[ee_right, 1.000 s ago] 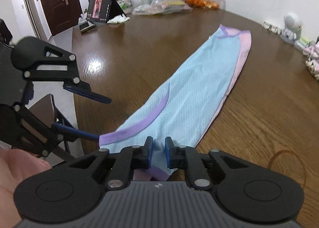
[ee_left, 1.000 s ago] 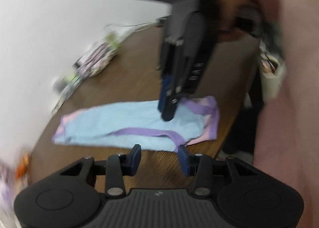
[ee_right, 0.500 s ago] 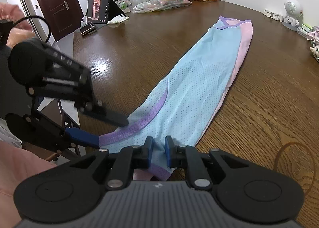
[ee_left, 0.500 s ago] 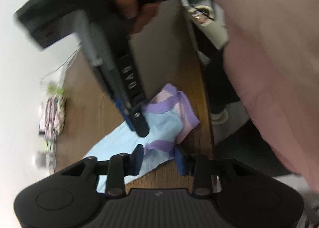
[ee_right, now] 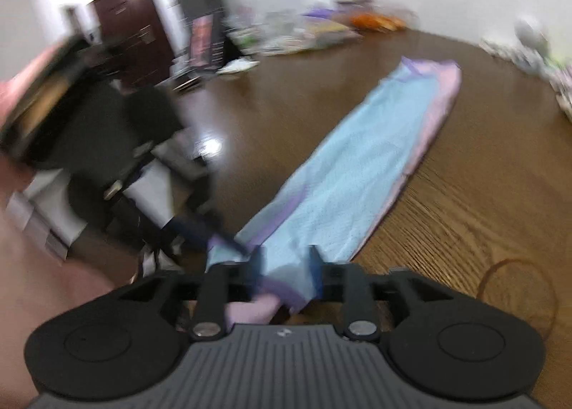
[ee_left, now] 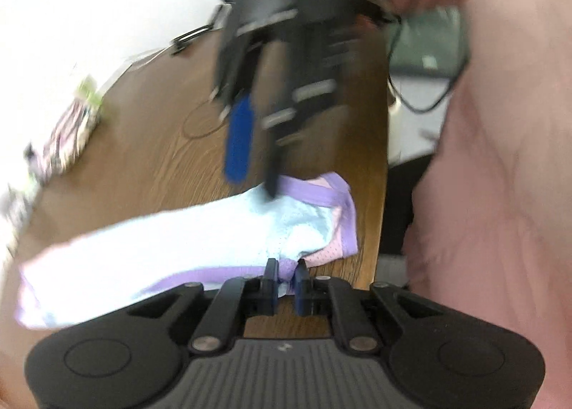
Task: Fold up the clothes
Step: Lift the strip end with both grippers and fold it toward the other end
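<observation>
At the counter (ee_right: 464, 194) edge, the long-folded garment (ee_right: 357, 166) awaits crosswise folding: left claw (ee_left: 285, 278) closing on its hem, right claw (ee_right: 286, 262) opening around it.

Glossy wood table (ee_right: 447, 201), mesh cloth garment (ee_right: 339, 194)

Two close wrist views angled down, sharing garment (ee_left: 200, 230), table (ee_right: 464, 201)
</observation>
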### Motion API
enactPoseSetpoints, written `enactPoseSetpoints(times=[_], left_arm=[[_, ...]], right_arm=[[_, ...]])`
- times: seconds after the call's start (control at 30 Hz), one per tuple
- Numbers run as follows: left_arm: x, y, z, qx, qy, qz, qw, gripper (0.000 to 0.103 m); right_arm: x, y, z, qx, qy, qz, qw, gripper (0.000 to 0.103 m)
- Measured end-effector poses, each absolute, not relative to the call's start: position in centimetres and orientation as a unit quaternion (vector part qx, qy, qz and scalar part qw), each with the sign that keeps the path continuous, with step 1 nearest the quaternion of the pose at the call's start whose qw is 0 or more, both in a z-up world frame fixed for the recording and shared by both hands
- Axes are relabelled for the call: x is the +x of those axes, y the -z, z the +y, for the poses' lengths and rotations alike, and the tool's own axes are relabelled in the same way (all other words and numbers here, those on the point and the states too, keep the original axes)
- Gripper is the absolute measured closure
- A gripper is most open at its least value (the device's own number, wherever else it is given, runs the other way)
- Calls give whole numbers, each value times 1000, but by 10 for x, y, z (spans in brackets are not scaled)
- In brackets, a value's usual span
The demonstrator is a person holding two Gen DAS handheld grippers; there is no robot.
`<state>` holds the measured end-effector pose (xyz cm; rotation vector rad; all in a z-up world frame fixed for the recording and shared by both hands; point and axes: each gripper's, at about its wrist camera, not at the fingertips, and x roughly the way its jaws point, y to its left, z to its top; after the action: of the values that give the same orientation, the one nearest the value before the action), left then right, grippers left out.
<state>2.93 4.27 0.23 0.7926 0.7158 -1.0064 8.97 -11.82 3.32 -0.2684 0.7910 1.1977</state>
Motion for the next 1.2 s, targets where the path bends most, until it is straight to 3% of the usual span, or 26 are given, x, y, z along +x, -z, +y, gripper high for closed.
enactPoseSetpoints(times=[0.03,0.23,0.57,0.67,0.73,0.83,0.9,0.97,1.03,1.2], left_arm=[[34,-3,48,336,462,337,748,96],[73,-3,61,261,472,366,759,96],[86,5,68,190,479,386,765,96],[88,7,70,172,481,389,766,96],[85,8,73,167,482,389,767,96],[78,7,73,173,478,383,771,94],[72,5,72,181,472,378,775,88],[63,0,71,197,463,368,782,64],[53,-4,70,219,454,348,791,49],[35,-1,61,281,414,299,812,44]], right_arm=[[83,-36,-120,-144,-557,349,740,49],[49,-29,-97,-296,-591,292,691,33],[44,-10,-68,-367,-613,286,638,27],[53,-9,-66,-353,-618,301,634,35],[57,-11,-65,-346,-619,309,634,61],[68,-15,-64,-329,-617,327,635,83],[77,-17,-64,-308,-620,346,633,86],[89,-19,-62,-278,-624,367,631,88],[104,-23,-61,-241,-625,391,631,89],[132,-32,-61,-185,-624,431,625,89]])
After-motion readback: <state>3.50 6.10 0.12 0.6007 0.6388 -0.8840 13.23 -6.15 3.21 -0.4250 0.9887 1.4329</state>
